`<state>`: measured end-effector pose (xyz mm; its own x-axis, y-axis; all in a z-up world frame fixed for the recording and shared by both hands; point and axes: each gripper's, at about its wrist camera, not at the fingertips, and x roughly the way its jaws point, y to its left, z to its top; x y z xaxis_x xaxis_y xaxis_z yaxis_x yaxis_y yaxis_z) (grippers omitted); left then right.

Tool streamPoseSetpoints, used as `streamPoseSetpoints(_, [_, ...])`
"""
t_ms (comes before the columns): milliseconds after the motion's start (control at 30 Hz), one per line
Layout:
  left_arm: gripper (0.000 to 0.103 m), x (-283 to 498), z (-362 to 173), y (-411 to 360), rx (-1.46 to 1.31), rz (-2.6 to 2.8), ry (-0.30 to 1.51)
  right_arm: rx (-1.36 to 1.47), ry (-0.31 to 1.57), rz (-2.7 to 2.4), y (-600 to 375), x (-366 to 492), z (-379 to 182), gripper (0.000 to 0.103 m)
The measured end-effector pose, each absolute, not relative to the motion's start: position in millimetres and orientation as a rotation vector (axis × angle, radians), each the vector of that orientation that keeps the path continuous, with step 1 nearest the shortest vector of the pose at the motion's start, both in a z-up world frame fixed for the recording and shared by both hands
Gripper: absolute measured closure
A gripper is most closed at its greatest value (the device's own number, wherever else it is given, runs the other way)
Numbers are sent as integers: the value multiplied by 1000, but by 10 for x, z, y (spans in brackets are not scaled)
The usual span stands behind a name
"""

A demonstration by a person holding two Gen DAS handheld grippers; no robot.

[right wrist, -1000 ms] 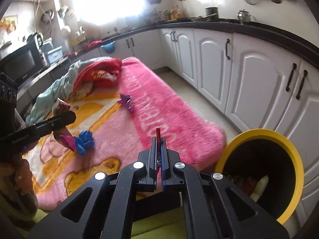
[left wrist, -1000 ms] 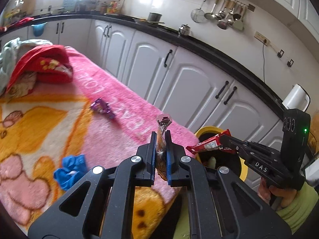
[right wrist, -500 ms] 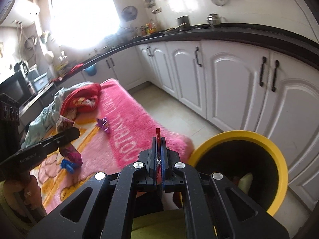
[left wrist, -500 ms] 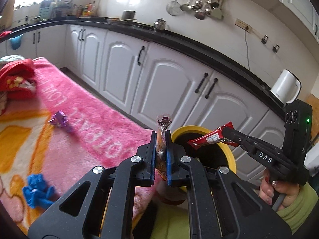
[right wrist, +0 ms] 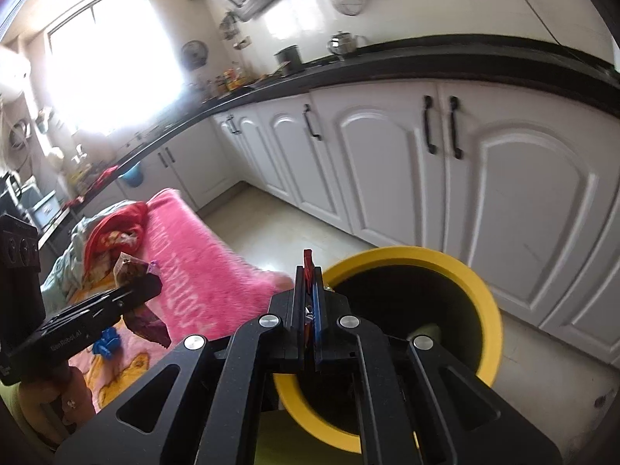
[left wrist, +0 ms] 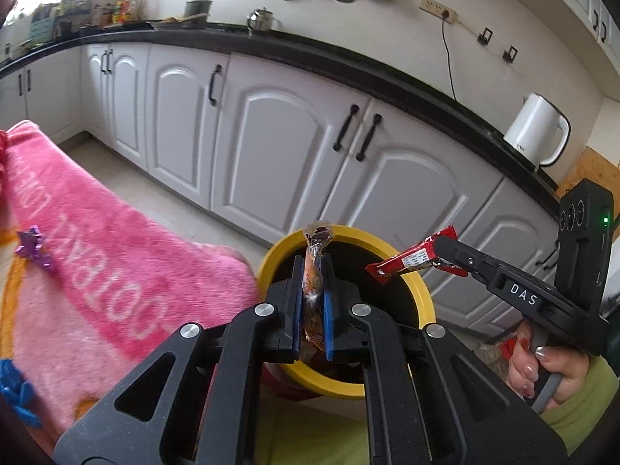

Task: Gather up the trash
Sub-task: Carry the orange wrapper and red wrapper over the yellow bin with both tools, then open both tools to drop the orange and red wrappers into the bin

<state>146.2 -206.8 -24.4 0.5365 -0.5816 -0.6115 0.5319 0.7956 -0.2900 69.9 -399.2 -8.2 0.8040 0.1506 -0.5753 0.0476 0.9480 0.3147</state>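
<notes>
My left gripper (left wrist: 312, 271) is shut on a crumpled orange-brown snack wrapper (left wrist: 314, 271) and holds it over the near rim of the yellow trash bin (left wrist: 422, 294). My right gripper (right wrist: 308, 271) is shut on a red wrapper (right wrist: 308, 267), seen edge-on, just left of the yellow trash bin (right wrist: 484, 302). In the left wrist view the right gripper (left wrist: 438, 255) holds the red wrapper (left wrist: 410, 259) above the bin's mouth. In the right wrist view the left gripper (right wrist: 149, 283) with its snack wrapper (right wrist: 130, 269) is at the left over the blanket.
A pink blanket (left wrist: 97, 271) covers the surface to the left, with a purple wrapper (left wrist: 35, 246) and a blue wrapper (left wrist: 13, 391) on it. White cabinets (left wrist: 271, 147) run behind the bin. A white kettle (left wrist: 536, 135) stands on the black counter. Trash lies inside the bin.
Both grippers have swung right, away from the blanket and toward the yellow bin, each still holding its wrapper. The bin now fills more of both views.
</notes>
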Motion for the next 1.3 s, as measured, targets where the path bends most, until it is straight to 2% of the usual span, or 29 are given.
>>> streamPoseSetpoints(700, [97,1672,-825,-2811,24,-764,882,455,763,-57,-4524,686,-632,95])
streamPoseSetpoints(900, [93,1717,-919,-2892,31,-766,903,490,777,-81,-4649,667,-735,93])
streamPoseSetpoints(933, [90,1724,-927,-2891,31,-765,905,494,779,-82,-4665,667,-743,92])
streamPoseSetpoints(1067, [60,1734,-930,-2860,29,-757,903,513,778,-89,-4712,665,-770,80])
streamPoseSetpoints(1133, [53,1736,-917,-2830,28,-751,899,513,772,-95,-4723,662,-761,75])
streamPoseSetpoints(1200, [43,1738,-901,-2799,25,-742,896,511,763,-99,-4719,654,-739,64])
streamPoseSetpoints(1300, [23,1734,-856,-2713,20,-716,882,506,746,-106,-4706,646,-690,57])
